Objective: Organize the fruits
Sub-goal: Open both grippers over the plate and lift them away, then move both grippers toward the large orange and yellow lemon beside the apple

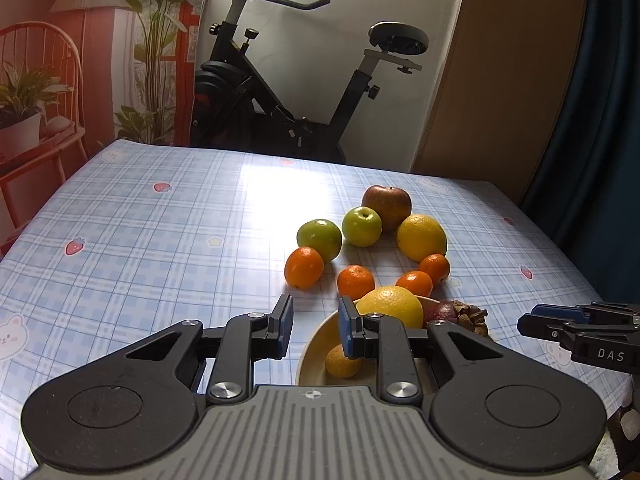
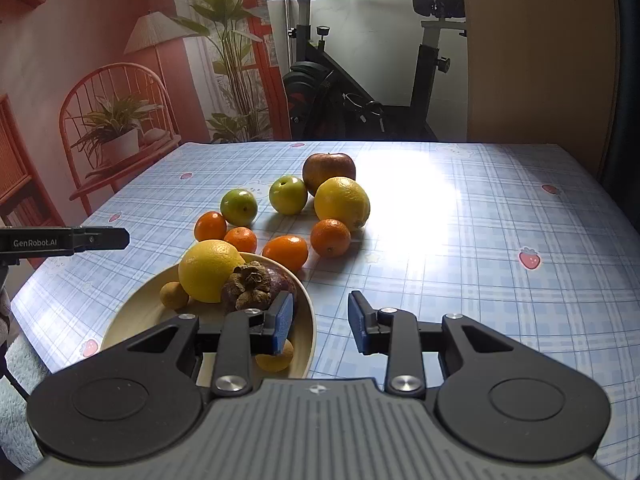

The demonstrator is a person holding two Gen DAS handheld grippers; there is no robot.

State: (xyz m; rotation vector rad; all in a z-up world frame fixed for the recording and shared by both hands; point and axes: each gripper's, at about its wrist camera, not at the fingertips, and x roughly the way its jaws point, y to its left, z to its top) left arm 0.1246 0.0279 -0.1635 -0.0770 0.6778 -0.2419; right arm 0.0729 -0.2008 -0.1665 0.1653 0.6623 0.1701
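Right gripper (image 2: 320, 322) held empty, jaws apart, over rim of shallow round beige bowl (image 2: 310, 322); left gripper (image 1: 315, 322) likewise apart. Small round orange tangerine (image 2: 285, 252) (nearest, just beyond bowl) best clamped gently across middle.

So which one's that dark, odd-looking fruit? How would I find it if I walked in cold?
Start at the round cream bowl at the near edge of the blue plaid tablecloth. Inside it, next to the big yellow citrus, lies the dark purple mangosteen. It is the only fruit with a dry, brown, crinkled leafy cap; everything around it is smooth and bright.
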